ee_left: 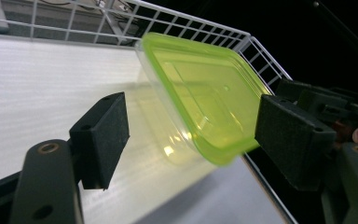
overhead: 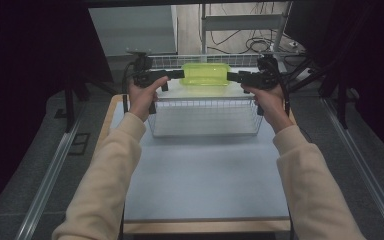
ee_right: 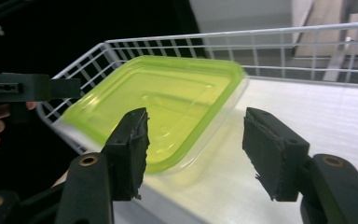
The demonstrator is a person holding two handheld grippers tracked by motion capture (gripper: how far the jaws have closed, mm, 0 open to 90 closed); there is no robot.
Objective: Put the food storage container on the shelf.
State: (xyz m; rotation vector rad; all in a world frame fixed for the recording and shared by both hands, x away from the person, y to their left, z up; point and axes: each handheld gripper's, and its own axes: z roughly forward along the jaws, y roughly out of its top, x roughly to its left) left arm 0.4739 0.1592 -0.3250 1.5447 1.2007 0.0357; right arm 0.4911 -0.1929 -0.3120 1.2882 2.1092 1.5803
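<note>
A clear box with a lime-green lid (overhead: 205,73) rests on the white top shelf (overhead: 207,92) of a wire rack (overhead: 205,120) that stands at the far end of the desk (overhead: 205,175). In the high view the left tongs (overhead: 179,74) point at the box's left end and the right tongs (overhead: 231,76) at its right end, each held level by a hand in a cream sleeve, so the box lies between the two pairs. Both pairs are released: their jaws stand wide apart and grasp nothing. In the left gripper view the left tongs (ee_left: 191,140) frame the near corner of the box (ee_left: 205,98); one pad (ee_left: 105,135) stands well off on the shelf side, and the other pad (ee_left: 291,135) sits just beside the lid's edge, though whether it touches cannot be told. In the right gripper view the right tongs (ee_right: 196,149) also straddle a corner of the box (ee_right: 163,102); one pad (ee_right: 133,144) overlaps the lid's rim in the picture, and the other pad (ee_right: 270,149) hangs clear over the bare shelf. The rack's low wire railing (ee_right: 261,51) runs behind the box.
</note>
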